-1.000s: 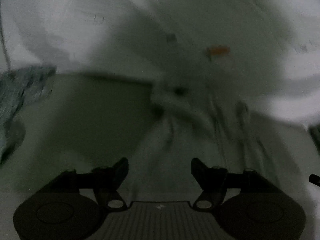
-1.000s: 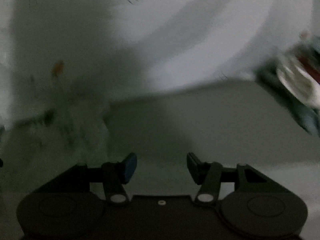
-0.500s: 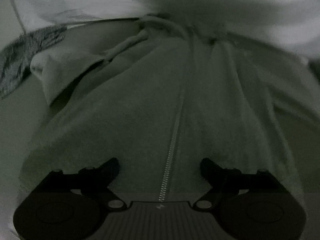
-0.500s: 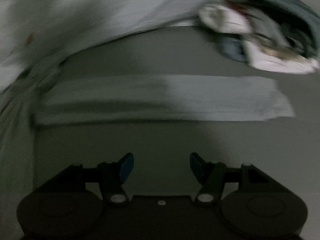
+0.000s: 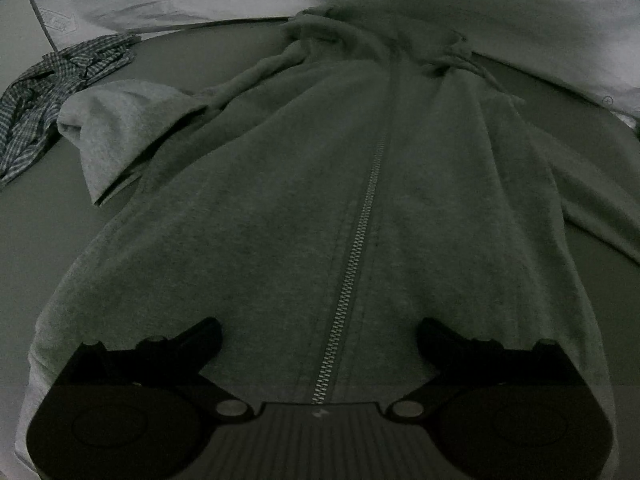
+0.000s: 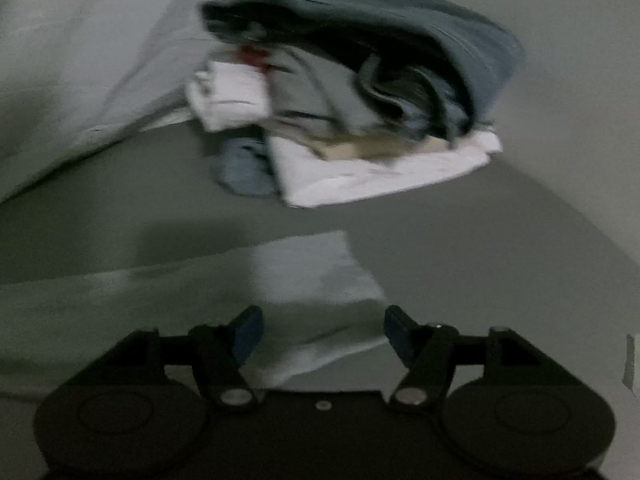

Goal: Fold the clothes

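Left wrist: fleecy grey hoodie (image 5: 280,208), metal zipper (image 5: 352,280); left gripper (image 5: 320,336) opening, empty. Right gripper (image 6: 323,330) opening over a flat sleeve (image 6: 312,276).

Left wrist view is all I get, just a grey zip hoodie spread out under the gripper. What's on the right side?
Observer: The right gripper hangs over the end of a pale grey sleeve lying flat on the table; its jaws are opening and nothing is between them.
Operator: Anything past that sleeve?
Observer: Yes, a pile of clothes, with a dark blue-grey garment on top and white cloth at the bottom.
Operator: Does the sleeve touch that pile?
Observer: No, a strip of bare table lies between them.
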`<state>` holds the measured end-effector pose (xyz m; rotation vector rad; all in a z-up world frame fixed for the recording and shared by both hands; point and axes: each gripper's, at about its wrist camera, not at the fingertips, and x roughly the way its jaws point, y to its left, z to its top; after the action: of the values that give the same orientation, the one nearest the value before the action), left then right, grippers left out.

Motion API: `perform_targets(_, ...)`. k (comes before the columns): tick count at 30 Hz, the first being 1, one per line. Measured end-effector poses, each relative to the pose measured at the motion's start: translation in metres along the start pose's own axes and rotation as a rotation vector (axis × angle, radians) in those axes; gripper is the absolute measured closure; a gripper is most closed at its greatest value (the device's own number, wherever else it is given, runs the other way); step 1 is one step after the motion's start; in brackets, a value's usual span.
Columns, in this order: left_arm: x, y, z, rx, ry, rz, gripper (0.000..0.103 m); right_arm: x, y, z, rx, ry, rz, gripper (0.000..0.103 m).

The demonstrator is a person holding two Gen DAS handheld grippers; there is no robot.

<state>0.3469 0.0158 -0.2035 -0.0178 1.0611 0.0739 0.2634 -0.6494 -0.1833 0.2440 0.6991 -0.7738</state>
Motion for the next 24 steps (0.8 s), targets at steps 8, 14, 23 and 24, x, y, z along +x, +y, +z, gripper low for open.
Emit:
perform_targets(8, 0.003, 0.0, 0.004, 0.002, 0.022, -0.002, 0.0, 0.005, -0.013, -0.009, 0.066, -0.019, 0.038, 0.031)
perform_targets(14, 0.002, -0.001, 0.004, -0.002, 0.025, 0.0, 0.0, 0.004, 0.002, -0.004, 0.025, -0.04, 0.069, 0.091)
perform_targets(23, 0.004, -0.002, 0.005, -0.005, 0.027, 0.0, 0.0, 0.009, -0.017, -0.001, -0.106, -0.079, -0.15, 0.093)
perform_targets(24, 0.004, -0.002, 0.005, -0.005, 0.026, -0.001, 0.0, 0.011, -0.027, 0.001, -0.085, -0.073, -0.163, 0.093)
